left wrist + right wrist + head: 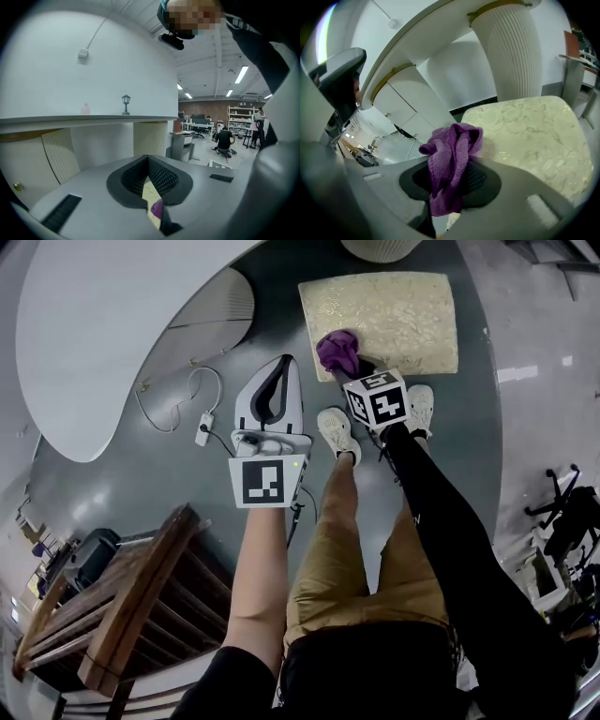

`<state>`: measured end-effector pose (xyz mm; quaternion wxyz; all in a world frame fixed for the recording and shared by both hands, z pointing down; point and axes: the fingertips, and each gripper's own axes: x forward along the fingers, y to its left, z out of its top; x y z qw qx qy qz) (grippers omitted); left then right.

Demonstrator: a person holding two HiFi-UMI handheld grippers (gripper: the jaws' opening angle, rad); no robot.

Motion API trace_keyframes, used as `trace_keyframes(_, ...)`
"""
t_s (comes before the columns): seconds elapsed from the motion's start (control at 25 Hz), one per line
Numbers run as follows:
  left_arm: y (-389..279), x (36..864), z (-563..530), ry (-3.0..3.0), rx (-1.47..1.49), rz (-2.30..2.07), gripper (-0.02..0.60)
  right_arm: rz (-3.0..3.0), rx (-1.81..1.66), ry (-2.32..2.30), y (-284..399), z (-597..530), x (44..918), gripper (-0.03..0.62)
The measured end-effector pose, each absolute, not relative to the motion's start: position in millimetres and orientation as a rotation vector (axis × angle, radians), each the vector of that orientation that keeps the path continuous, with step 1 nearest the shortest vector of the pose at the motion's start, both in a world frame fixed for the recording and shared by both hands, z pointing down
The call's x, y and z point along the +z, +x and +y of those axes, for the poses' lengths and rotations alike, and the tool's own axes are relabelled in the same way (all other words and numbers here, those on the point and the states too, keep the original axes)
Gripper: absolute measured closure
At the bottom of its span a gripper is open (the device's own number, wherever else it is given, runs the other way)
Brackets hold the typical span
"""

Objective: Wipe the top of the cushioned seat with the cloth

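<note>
The cushioned seat (403, 315) is a cream, gold-patterned square pad low on the floor ahead of my feet. A crumpled purple cloth (337, 351) rests at its near left edge, and my right gripper (349, 367) is shut on it. In the right gripper view the cloth (450, 164) bunches up out of the jaws, with the seat (534, 131) spreading beyond to the right. My left gripper (284, 362) hangs over the grey floor left of the seat, shut with nothing in it. Between its pads (161, 176) a sliver of seat (149, 190) and cloth (157, 208) shows.
A large white round table (112, 315) with a ribbed pedestal (220, 301) stands to the left. A cable with a plug (202, 427) lies on the floor near it. A wooden bench (122, 615) is at the lower left, and an office chair base (567, 512) at the right.
</note>
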<state>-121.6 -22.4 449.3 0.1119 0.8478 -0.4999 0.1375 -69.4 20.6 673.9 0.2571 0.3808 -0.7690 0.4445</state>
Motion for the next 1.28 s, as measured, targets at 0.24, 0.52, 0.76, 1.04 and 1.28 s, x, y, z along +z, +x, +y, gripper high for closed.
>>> trace_keyframes(0.24, -158.5, 457.3, -15.6, 2.469, 0.384, -1.456, 0.575, -2.025, 1.269, 0.928, -120.0, 40.0, 704.1, 0.48)
trace_keyframes(0.52, -159.9, 463.3, -8.5, 2.457, 0.389, -1.438, 0.575, -1.99, 1.274, 0.977, -98.9, 42.7, 709.5, 0.48)
trace_keyframes(0.76, -120.5, 461.9, -13.6, 2.47, 0.386, -1.426, 0.575, -1.94, 1.234, 1.063, -35.0, 34.4, 706.0, 0.48)
trace_keyframes(1.04, -56.7, 461.1, -23.4, 2.48, 0.387, -1.414, 0.575, -1.864, 1.232, 1.152, 66.1, 26.1, 708.6, 0.48)
trace_keyframes(1.28, 6.1, 458.9, -30.8, 2.495, 0.377, -1.392, 0.575, -1.802, 1.236, 1.22, 159.0, 24.5, 709.7, 0.48)
